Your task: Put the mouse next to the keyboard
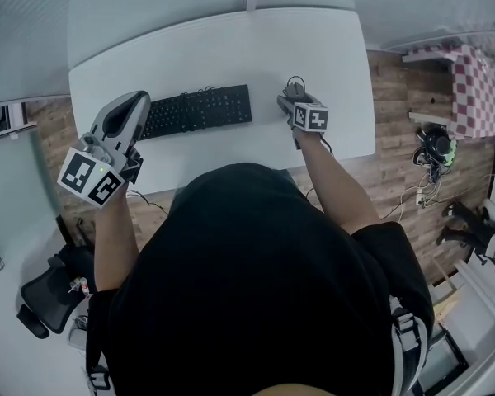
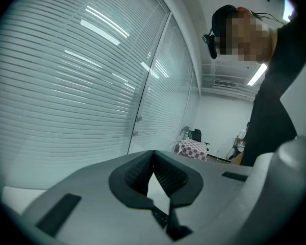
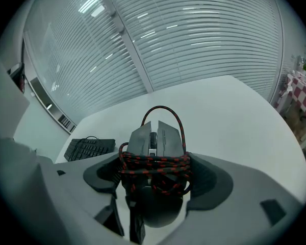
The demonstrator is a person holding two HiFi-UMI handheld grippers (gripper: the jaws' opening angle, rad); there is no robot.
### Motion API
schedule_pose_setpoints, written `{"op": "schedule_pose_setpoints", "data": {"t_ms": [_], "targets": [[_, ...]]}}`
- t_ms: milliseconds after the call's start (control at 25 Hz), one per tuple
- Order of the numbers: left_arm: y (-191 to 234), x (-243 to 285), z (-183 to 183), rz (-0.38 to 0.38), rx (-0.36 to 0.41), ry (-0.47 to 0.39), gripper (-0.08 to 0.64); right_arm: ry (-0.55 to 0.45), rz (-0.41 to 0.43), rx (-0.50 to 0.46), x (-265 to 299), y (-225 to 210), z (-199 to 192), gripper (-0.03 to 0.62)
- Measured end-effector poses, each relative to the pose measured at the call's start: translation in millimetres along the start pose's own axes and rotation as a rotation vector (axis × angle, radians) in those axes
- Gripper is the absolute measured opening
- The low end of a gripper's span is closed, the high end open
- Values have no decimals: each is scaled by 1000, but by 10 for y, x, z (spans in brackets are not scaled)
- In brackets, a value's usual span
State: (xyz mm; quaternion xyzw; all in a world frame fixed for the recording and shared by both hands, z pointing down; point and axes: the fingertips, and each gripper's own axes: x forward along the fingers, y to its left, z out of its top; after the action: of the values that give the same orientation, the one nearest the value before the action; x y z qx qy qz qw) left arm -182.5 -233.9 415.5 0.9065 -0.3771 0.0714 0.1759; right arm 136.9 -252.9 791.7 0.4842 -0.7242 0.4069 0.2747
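Right gripper [image 1: 291,103] clamped on mouse [image 3: 155,139], jaws pressing its sides. Red-black braided cord [image 3: 158,165] wound round mouse body. Mouse over white table [image 1: 231,48], right of keyboard [image 1: 196,110], gap between them; touching tabletop or not, cannot tell. Left gripper [image 2: 153,160] raised at near left, jaws together, nothing held. Judgement: carry nearly done. Left to do: set mouse beside keyboard, release.

A long black keyboard [image 1: 196,110] lies on the white tabletop [image 1: 231,48]. Just right of it, the right tool [image 1: 290,99] sits at a dark corded mouse [image 1: 294,87]. The left tool [image 1: 134,101] hangs, tilted, at the keyboard's left end.
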Motion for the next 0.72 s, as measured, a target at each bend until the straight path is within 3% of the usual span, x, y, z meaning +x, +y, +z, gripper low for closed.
{"op": "schedule_pose_setpoints", "data": {"t_ms": [720], "targets": [[-4, -64, -61, 12, -18, 8, 23, 81, -110, -8, 130, -294, -158, 405]]}}
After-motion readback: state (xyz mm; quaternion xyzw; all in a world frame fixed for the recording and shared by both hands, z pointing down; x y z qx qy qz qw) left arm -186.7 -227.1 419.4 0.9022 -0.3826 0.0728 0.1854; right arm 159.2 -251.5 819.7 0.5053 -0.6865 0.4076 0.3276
